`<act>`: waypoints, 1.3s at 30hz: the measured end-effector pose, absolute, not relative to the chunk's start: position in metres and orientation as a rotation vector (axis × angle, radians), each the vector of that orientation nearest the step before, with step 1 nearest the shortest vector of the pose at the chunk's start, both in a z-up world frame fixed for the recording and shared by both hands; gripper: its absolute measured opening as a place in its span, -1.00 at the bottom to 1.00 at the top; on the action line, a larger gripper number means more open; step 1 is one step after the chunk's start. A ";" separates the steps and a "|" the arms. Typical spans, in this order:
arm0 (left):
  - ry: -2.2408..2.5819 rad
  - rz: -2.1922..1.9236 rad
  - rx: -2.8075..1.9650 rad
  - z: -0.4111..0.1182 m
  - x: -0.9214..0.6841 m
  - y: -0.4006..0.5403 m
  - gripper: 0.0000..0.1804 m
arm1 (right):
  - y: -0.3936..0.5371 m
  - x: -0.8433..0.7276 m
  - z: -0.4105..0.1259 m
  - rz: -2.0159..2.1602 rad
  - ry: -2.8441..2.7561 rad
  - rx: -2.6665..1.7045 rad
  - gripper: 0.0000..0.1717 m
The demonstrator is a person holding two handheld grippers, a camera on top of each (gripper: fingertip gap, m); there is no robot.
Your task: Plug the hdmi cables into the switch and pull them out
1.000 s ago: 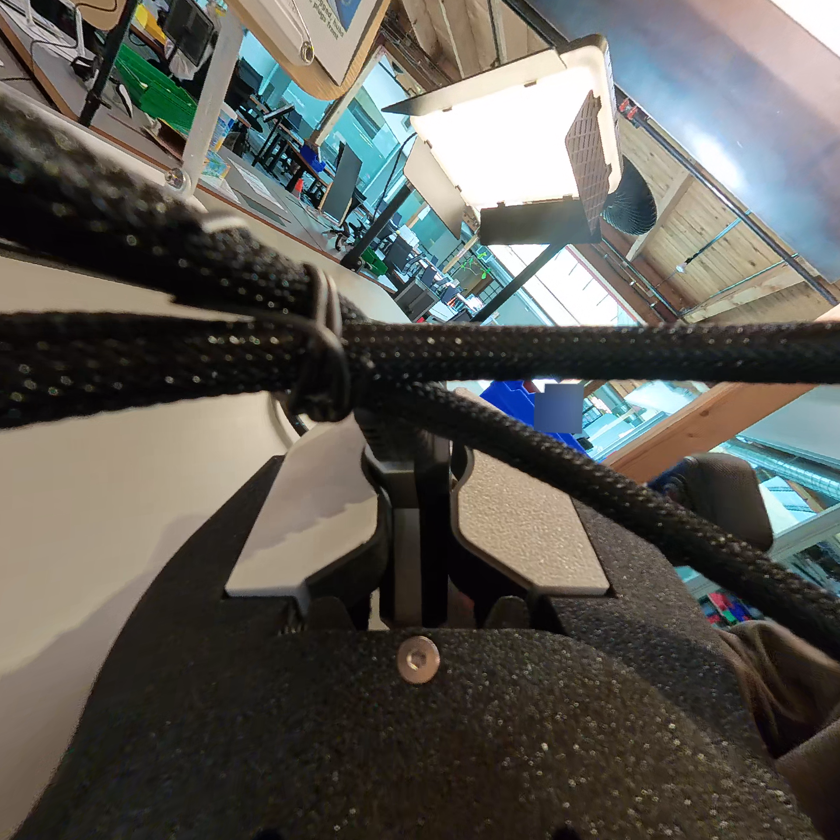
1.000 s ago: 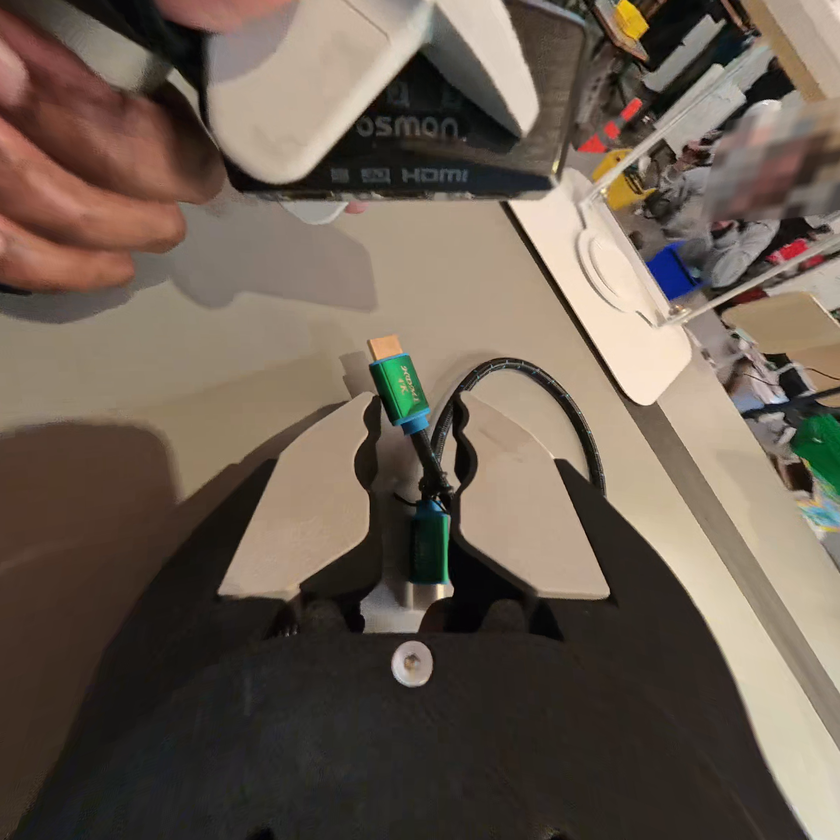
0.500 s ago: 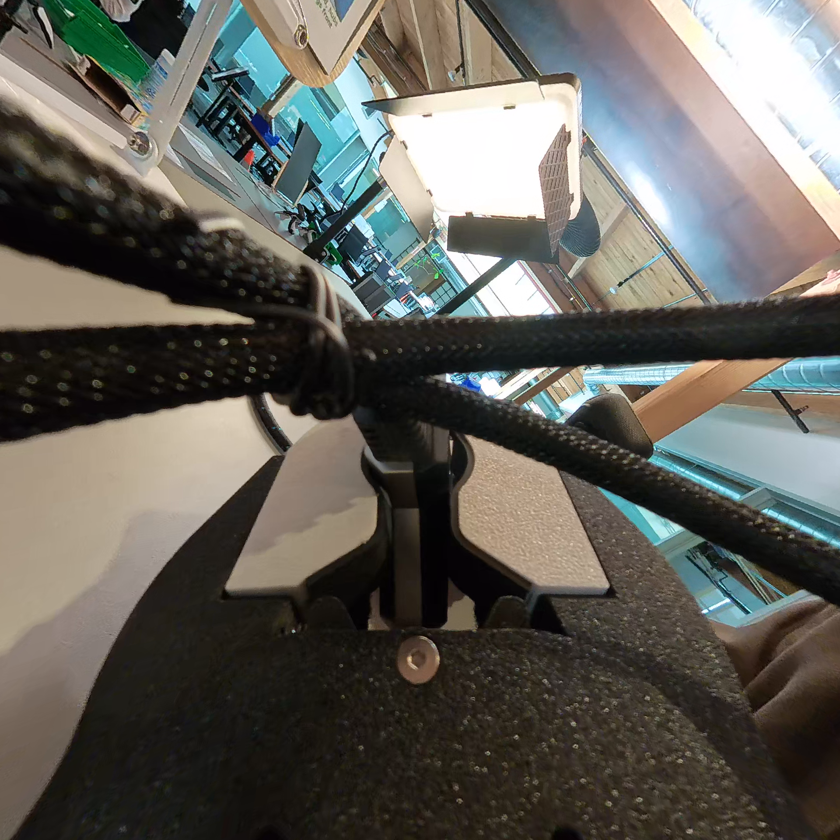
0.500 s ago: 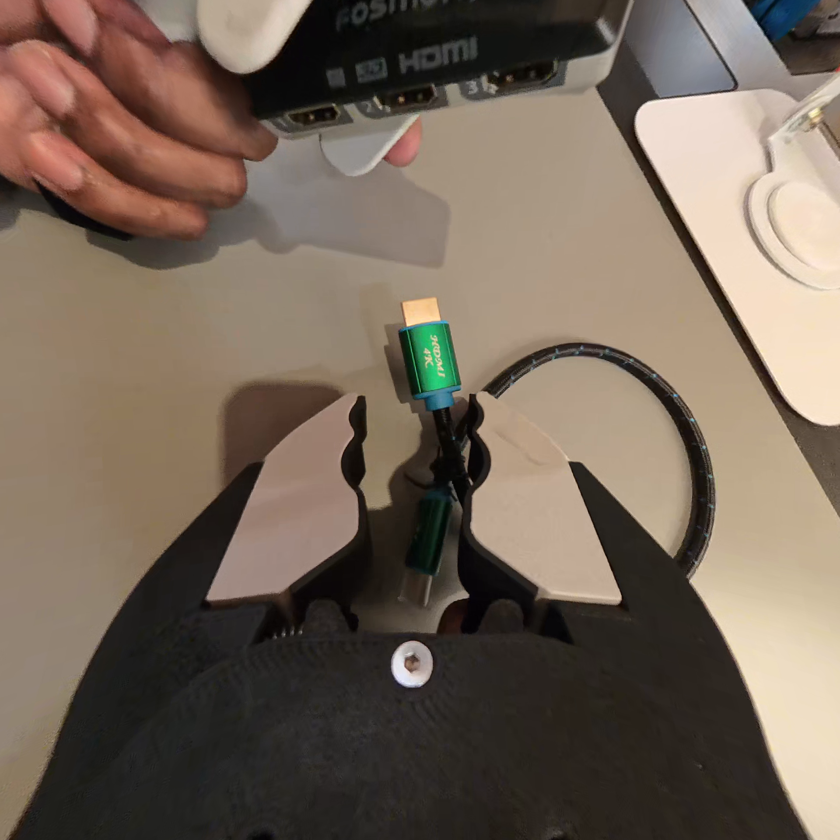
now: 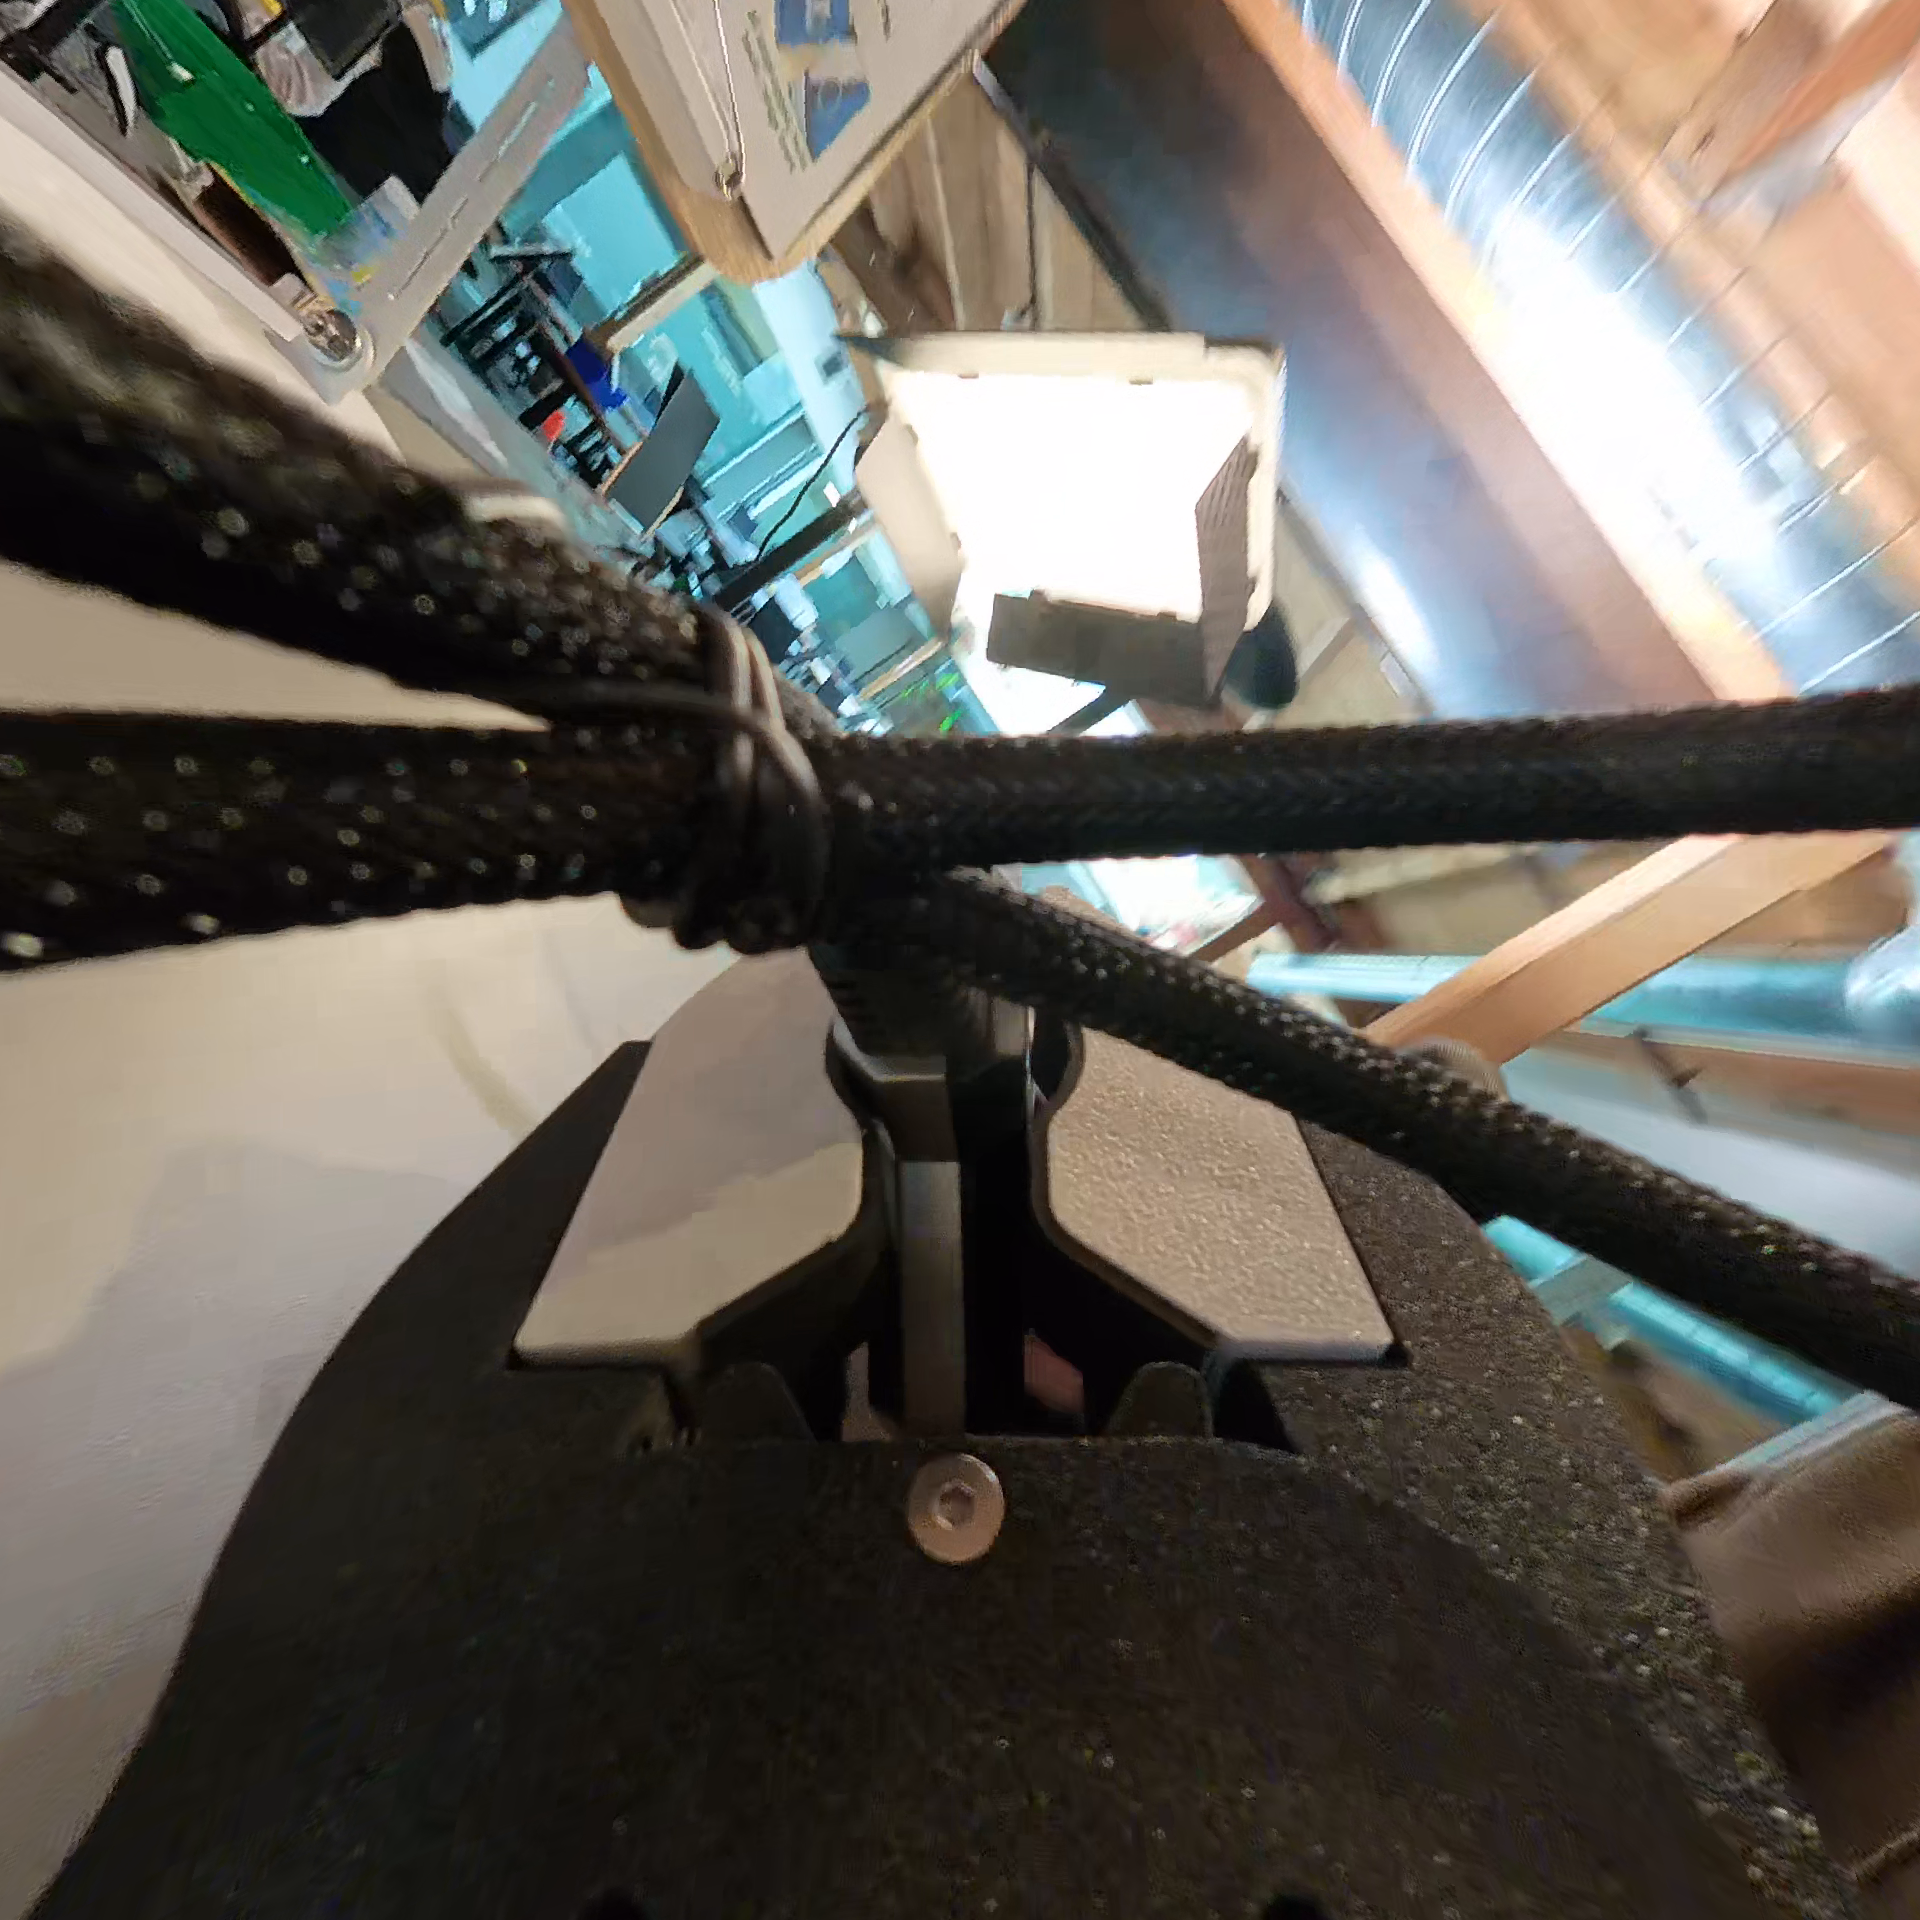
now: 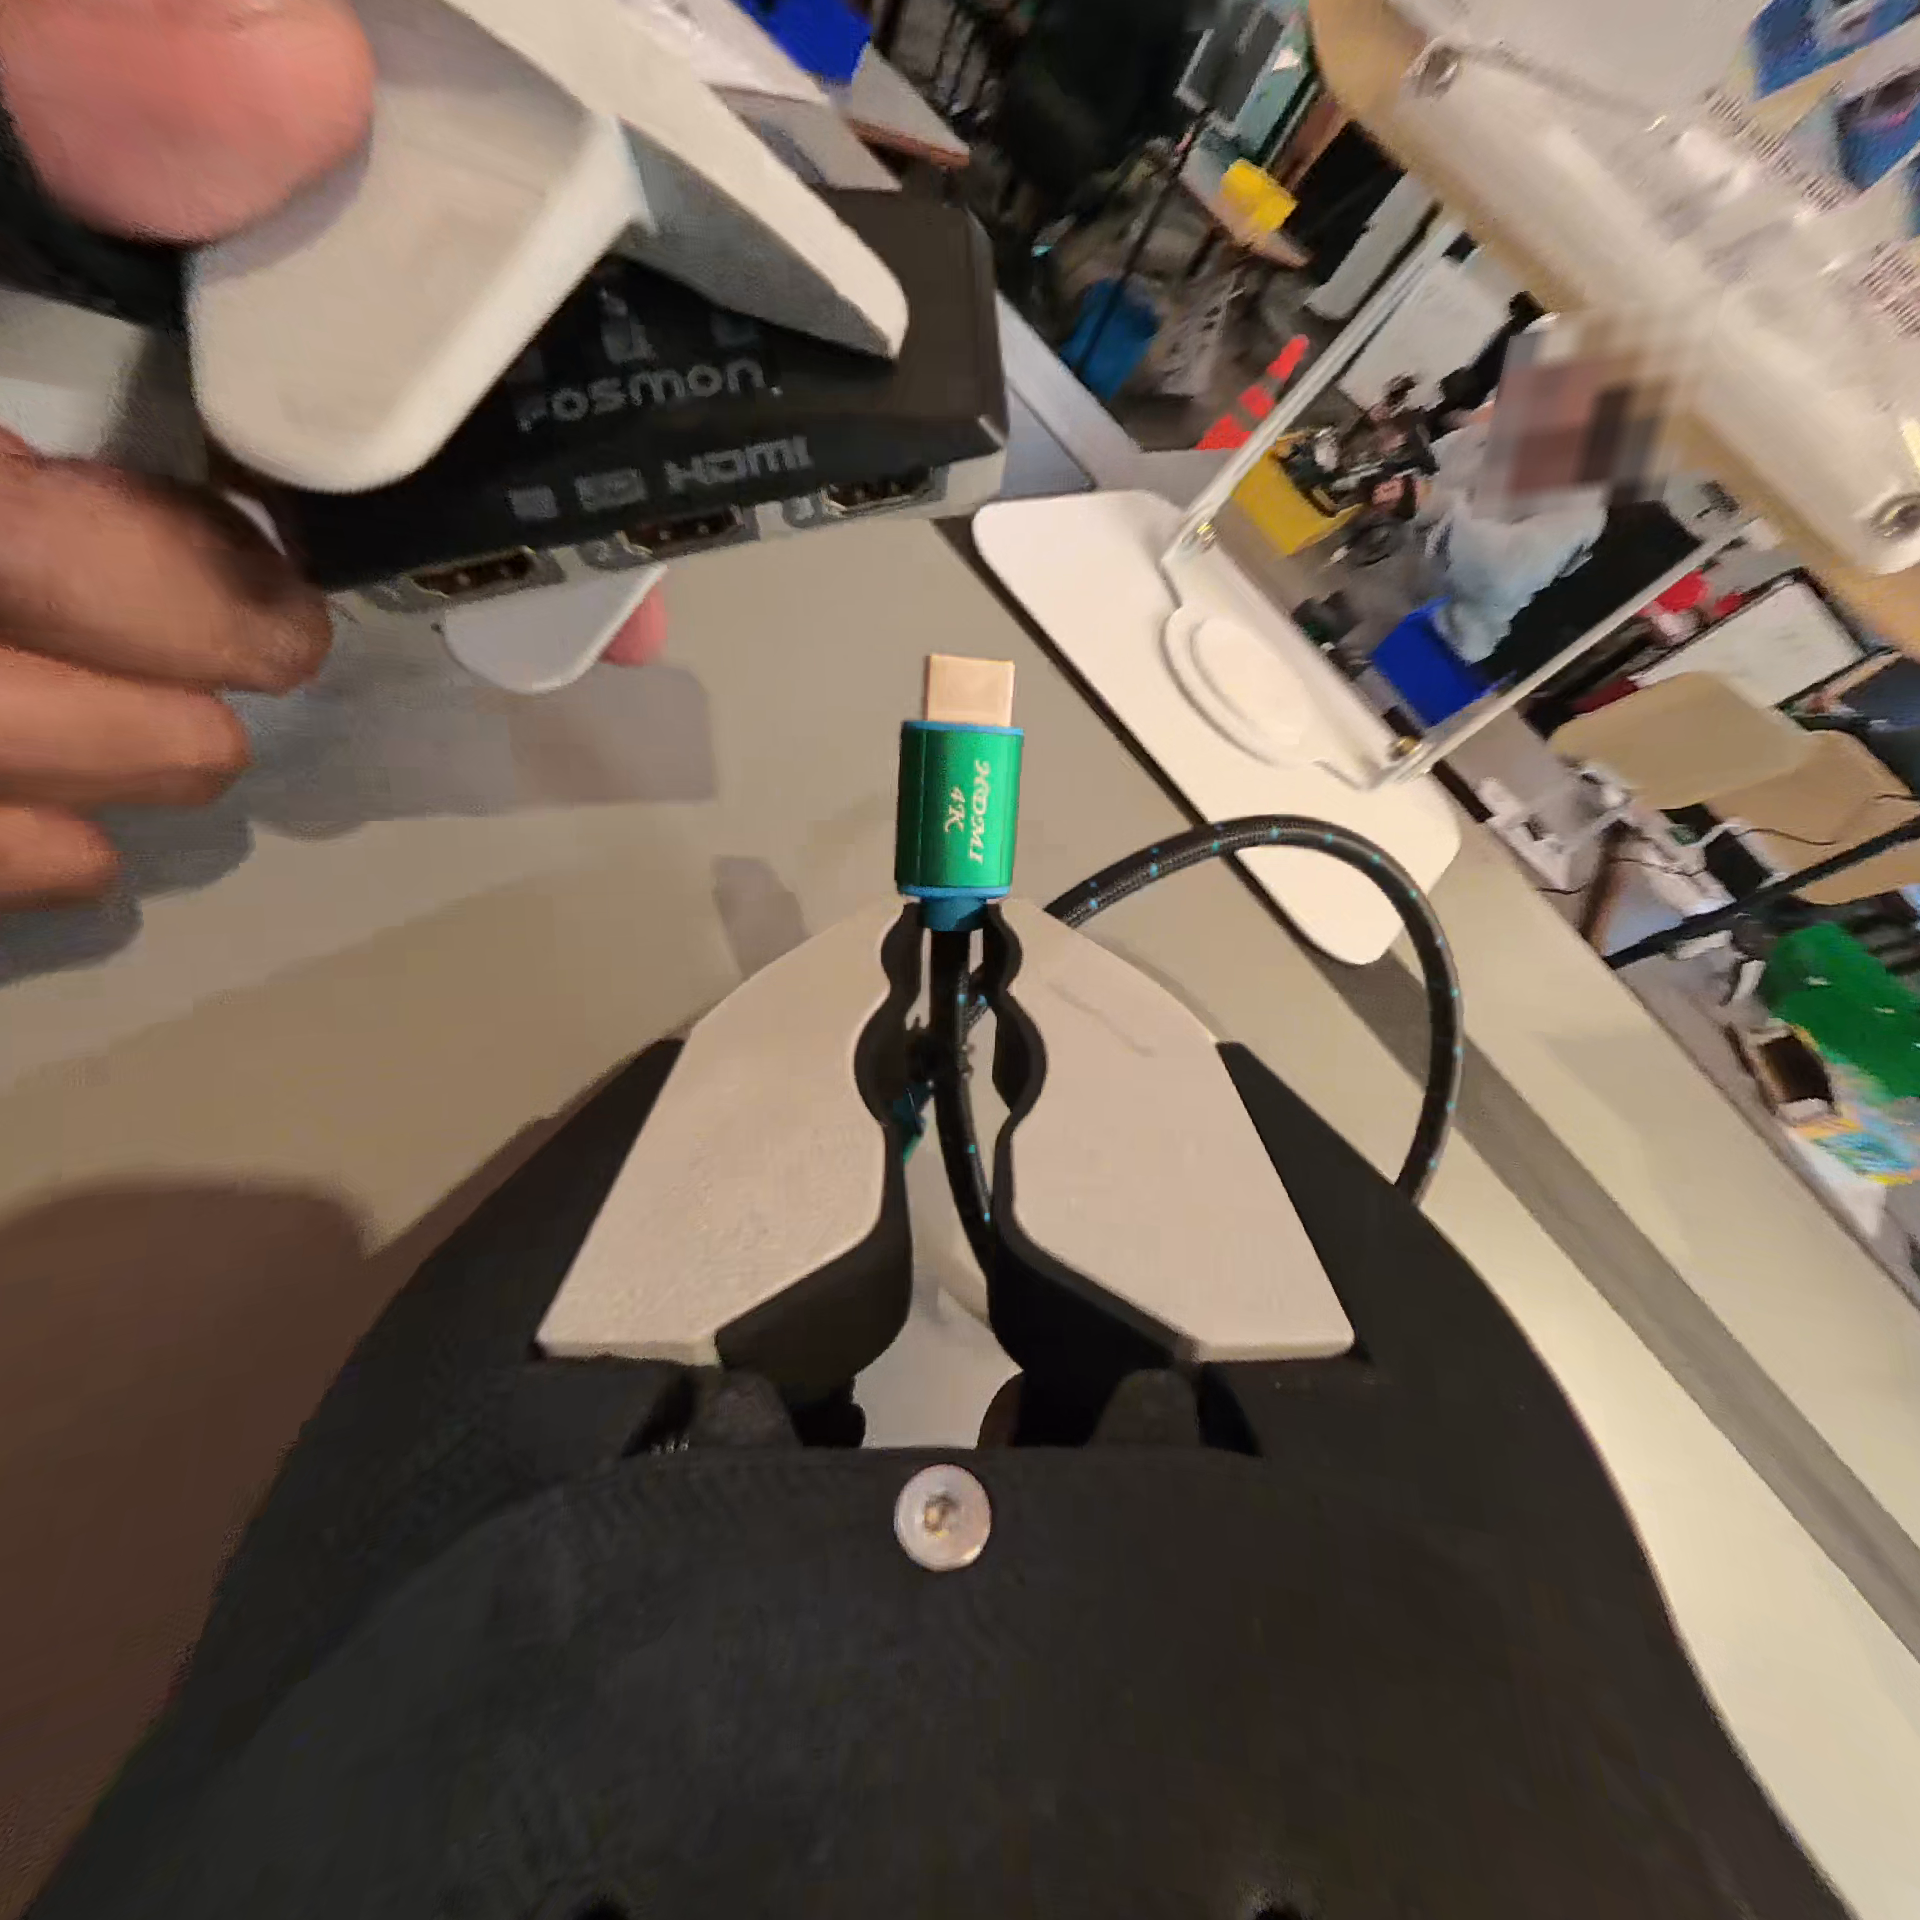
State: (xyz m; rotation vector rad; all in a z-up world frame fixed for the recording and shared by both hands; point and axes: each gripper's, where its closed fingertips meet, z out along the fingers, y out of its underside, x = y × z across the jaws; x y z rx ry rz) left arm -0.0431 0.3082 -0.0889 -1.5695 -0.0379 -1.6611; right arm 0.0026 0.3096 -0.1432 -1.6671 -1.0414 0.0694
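Note:
My right gripper [image 6: 951, 925] is shut on a black braided cable [image 6: 1439, 997], right behind its green plug [image 6: 958, 810]. The plug's gold tip points forward at a black switch box [image 6: 665, 457] with a row of ports along its near edge. The white fingers [image 6: 343, 353] of my left gripper clamp that box from above and below, with a hand [image 6: 104, 623] beside it. In the left wrist view my left gripper [image 5: 940, 997] is shut on the box's dark body [image 5: 935, 1195]. Thick black braided cables [image 5: 1351, 769], tied together, cross just ahead of it.
A beige table [image 6: 416, 987] lies below. A white base plate with a clear acrylic stand [image 6: 1247, 665] sits at the right. The left wrist view points up at a lit panel lamp [image 5: 1070, 488], wooden beams and a duct. About 7 cm separates my left fingertips from my right.
My right jaws widened, then closed on the cable behind the green plug, which now stands straight out from the fingertips. The box has come closer. The left view has tilted further upward.

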 end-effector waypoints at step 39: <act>0.353 -1.246 -1.758 -0.105 -0.035 0.305 -0.82 | 0.307 -0.005 -0.141 -0.177 -1.208 -1.453 -0.88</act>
